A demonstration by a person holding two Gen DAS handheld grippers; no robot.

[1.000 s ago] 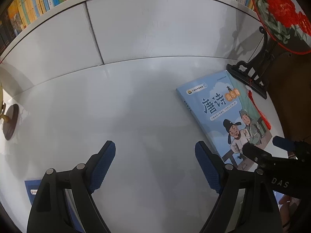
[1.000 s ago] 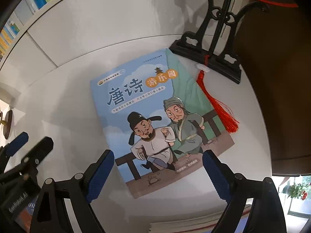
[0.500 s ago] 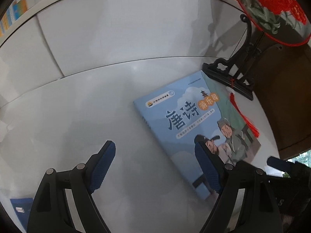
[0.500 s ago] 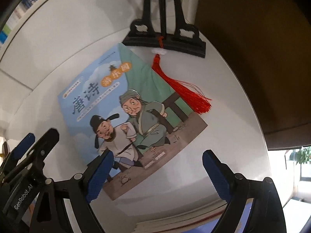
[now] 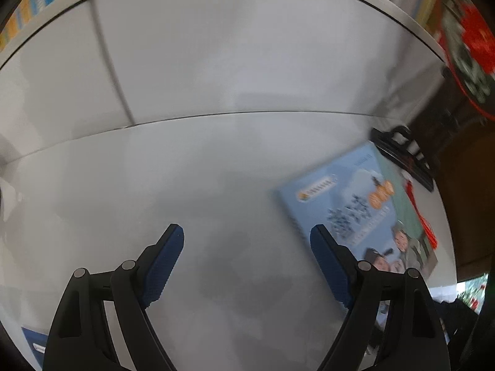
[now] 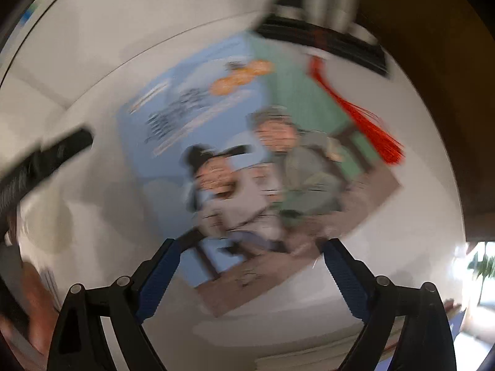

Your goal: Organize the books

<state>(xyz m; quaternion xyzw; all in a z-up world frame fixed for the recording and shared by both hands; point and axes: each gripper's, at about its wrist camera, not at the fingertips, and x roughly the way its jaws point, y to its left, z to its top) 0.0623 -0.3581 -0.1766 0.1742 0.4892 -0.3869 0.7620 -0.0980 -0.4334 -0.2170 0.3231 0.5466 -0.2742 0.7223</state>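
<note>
The book [image 6: 247, 167] lies flat on the white table [image 5: 216, 170], its far corner near the dark stand [image 6: 324, 43] with the red tassel [image 6: 365, 123] across its edge. The right gripper [image 6: 250, 259] hangs straight over the book's near corner — jaws wide, nothing between them, the cover's long axis running diagonally away to the left. The left gripper [image 5: 247, 247] is also wide and empty; the book sits off to its right, so the right hand looks nearer.
</note>
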